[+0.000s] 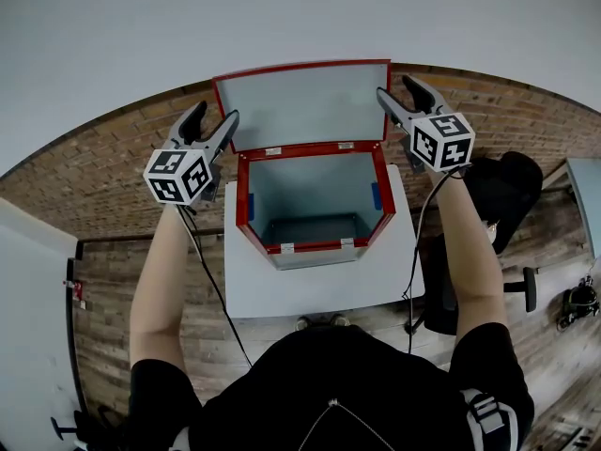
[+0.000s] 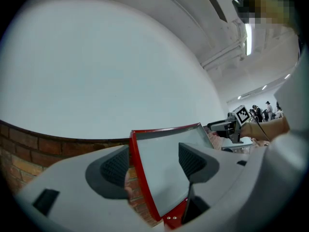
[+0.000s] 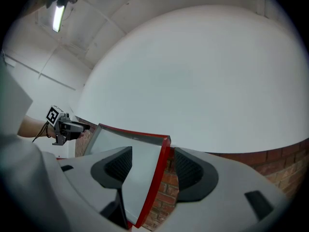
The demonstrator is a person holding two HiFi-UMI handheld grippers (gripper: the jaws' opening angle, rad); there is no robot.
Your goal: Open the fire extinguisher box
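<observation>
The red fire extinguisher box [image 1: 242, 205] stands on a white stand with its lid [image 1: 300, 106] swung up and back; the grey inside holds nothing. My left gripper [image 1: 214, 120] is open and straddles the lid's left edge. My right gripper [image 1: 399, 90] is open at the lid's upper right corner. In the left gripper view the lid [image 2: 161, 173] runs between the pads without being pinched, and the right gripper [image 2: 236, 122] shows beyond it. In the right gripper view the lid's red edge [image 3: 161, 178] lies between the pads, nearer the right one.
The white stand [image 1: 319, 285] under the box sits against a wall that is brick low down [image 1: 103, 177] and white above. A black chair [image 1: 507, 195] stands just right of the stand. A cable hangs from each gripper.
</observation>
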